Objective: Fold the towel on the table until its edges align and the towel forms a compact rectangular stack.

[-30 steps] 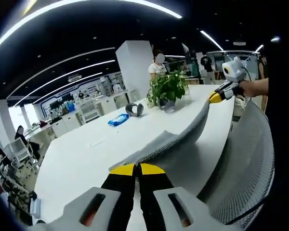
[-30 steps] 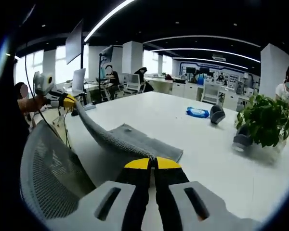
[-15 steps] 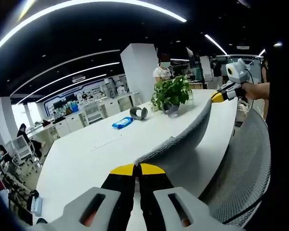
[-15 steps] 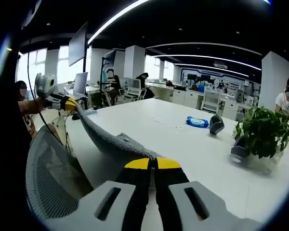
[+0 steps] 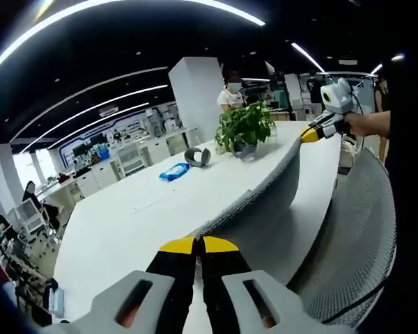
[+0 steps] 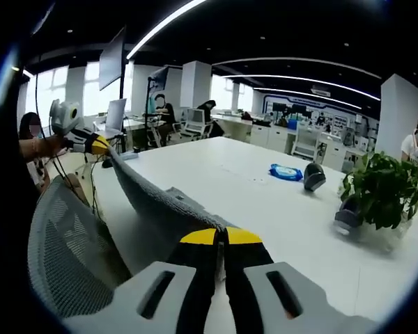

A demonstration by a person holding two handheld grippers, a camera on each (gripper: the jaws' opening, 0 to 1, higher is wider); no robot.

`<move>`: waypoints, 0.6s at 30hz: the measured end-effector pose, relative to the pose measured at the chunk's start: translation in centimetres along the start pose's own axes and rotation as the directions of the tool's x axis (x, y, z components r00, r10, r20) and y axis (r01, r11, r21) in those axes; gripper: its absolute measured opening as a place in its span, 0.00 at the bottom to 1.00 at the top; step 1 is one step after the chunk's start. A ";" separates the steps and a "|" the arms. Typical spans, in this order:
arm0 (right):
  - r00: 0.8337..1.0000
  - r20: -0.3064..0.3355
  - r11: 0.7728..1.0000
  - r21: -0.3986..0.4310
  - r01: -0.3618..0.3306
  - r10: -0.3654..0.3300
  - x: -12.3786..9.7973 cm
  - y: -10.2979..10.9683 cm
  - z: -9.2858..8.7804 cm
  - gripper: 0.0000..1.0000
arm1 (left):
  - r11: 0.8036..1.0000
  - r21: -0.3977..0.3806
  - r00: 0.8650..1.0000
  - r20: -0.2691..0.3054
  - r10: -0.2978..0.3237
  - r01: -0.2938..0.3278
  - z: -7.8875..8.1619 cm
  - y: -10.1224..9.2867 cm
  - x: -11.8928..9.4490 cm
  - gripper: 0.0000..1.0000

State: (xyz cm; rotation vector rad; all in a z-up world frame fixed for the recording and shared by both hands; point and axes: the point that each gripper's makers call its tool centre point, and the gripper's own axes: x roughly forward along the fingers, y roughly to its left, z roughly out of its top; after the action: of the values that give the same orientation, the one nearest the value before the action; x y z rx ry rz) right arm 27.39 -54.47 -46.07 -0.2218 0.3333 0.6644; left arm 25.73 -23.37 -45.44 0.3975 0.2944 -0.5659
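Observation:
A grey towel (image 5: pixel 265 198) is lifted above the white table (image 5: pixel 125 229) and hangs stretched between both grippers. My left gripper (image 5: pixel 198 244) is shut on one corner of the towel at the bottom of the left gripper view. The right gripper (image 5: pixel 311 134) shows at the upper right of that view, shut on the other corner. In the right gripper view the towel (image 6: pixel 150 202) runs from my right gripper (image 6: pixel 220 236) up to the left gripper (image 6: pixel 99 145) at the far left. A lower fold of the towel (image 6: pixel 184 197) still touches the table (image 6: pixel 265 216).
A potted green plant (image 5: pixel 245 129) stands at the far end of the table, with a grey headset (image 5: pixel 196 157) and a blue packet (image 5: pixel 172 172) nearby. A grey mesh chair back (image 5: pixel 355 236) is close beside the table edge. People stand in the office behind.
The towel's span has lifted and tightened a little between the grippers, and less of it lies flat on the table. Both grippers stay shut on their corners.

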 end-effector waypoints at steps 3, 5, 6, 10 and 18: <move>1.000 -0.008 1.000 -0.001 -0.003 0.003 1.1 -0.6 0.2 0.00 | 1.000 0.001 1.000 -0.017 -0.008 0.008 -0.4 0.8 1.1 0.02; 1.000 -0.017 1.000 0.001 -0.005 0.005 1.6 -0.9 0.1 0.00 | 1.000 0.017 0.999 -0.035 -0.015 0.016 -0.6 1.0 1.8 0.02; 1.000 -0.026 1.000 0.003 -0.007 0.007 2.1 -1.3 -0.1 0.00 | 1.000 0.023 0.999 -0.041 -0.021 0.022 -0.6 1.1 2.0 0.02; 0.998 -0.055 1.000 0.010 -0.014 0.014 3.1 -2.0 -0.5 0.00 | 0.998 0.035 0.997 -0.059 -0.047 0.049 -0.9 1.5 3.2 0.02; 0.992 -0.123 0.999 0.025 -0.033 0.036 5.2 -3.6 -2.1 0.00 | 0.994 0.049 0.992 -0.091 -0.092 0.096 -1.6 2.3 5.9 0.02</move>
State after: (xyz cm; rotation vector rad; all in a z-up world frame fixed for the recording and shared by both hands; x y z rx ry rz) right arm 32.97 -54.95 -49.63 -0.2357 0.4637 0.6818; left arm 31.53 -23.54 -48.39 0.4634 0.3857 -0.6506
